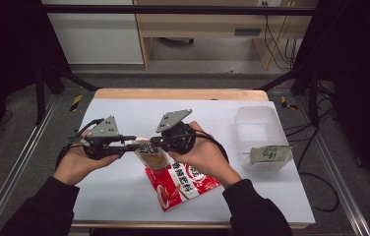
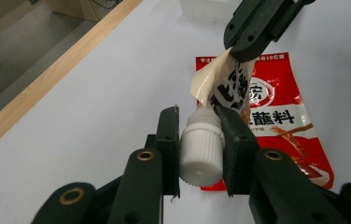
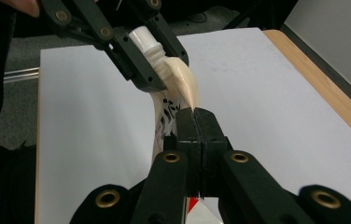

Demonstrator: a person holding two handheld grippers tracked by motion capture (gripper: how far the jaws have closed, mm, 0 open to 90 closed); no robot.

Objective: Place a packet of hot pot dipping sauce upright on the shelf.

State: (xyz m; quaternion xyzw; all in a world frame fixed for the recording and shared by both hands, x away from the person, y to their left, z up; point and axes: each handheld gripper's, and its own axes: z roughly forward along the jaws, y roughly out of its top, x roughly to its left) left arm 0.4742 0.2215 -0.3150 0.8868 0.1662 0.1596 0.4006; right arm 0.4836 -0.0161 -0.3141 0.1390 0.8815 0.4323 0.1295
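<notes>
Pouch held up between both my grippers, above the red packet.

My left gripper (image 2: 200, 149) is clamped on the pouch's white cap (image 2: 201, 156); my right gripper (image 3: 197, 122) is pinched tight on the pouch (image 2: 225, 86) at its cream top edge. The pouch hangs over the red packet (image 1: 180, 184), which lies flat on the white table (image 1: 124, 187). A clear tub (image 1: 257, 123) sits well right of the packet.

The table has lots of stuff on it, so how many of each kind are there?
Spouted pouch with white cap, held above the table: 1
Red sauce packet: 1
Clear plastic container: 1
Small grey-green packet: 1
Hand-held gripper: 2, left and right
Total: 6
</notes>
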